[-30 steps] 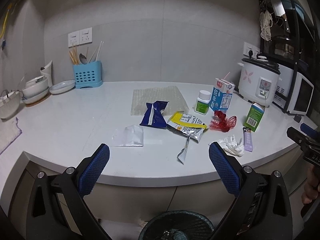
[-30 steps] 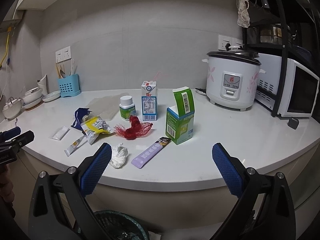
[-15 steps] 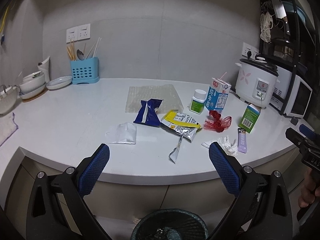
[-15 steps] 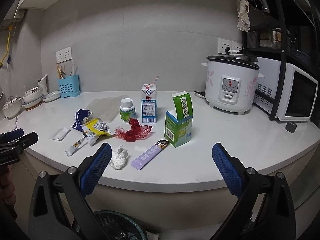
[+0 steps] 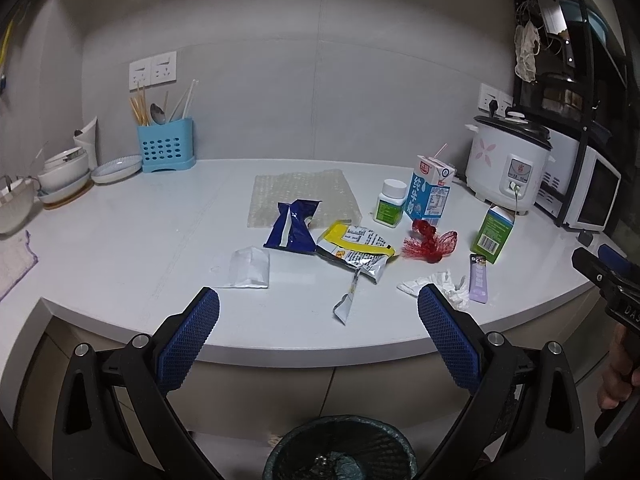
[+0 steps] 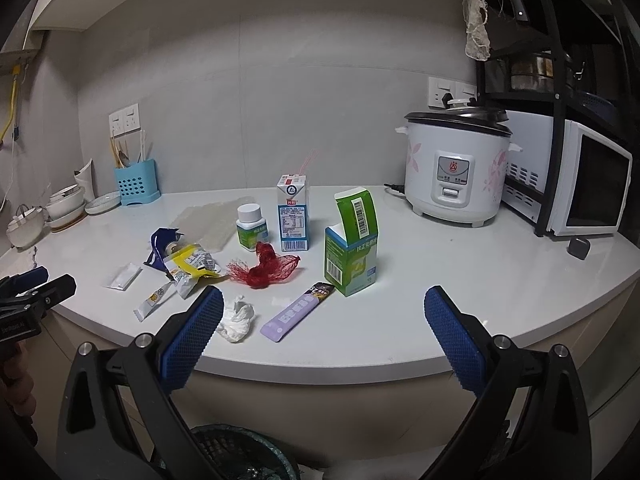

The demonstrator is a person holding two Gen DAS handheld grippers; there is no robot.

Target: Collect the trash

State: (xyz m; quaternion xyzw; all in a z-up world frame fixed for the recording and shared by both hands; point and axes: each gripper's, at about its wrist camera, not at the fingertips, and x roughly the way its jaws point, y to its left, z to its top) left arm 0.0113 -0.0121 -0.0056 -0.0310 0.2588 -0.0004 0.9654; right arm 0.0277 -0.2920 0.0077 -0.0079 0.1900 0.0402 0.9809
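Blue-padded, both grippers we hold gape wide and empty: left gripper point(image 5: 318, 322), right gripper point(image 6: 324, 320). Below them sits the mesh trash bin point(image 5: 340, 436). Just past the right gripper's left pad lie the crumpled tissue point(image 6: 236, 318) and purple sachet point(image 6: 298, 312); beyond, red netting point(image 6: 266, 270), green box point(image 6: 352, 254), milk carton point(image 6: 294, 218). Ahead of the left gripper: white packet point(image 5: 248, 268), yellow wrapper point(image 5: 356, 250), blue wrapper point(image 5: 294, 226).

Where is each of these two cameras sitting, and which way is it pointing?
Left wrist: on the left claw, off the counter's edge, facing the wall; its open blue fingers and the right claw show.
Right wrist: on the right claw, further right, facing the cooker; open fingers and the left claw show.
Shared: the red net and bin.
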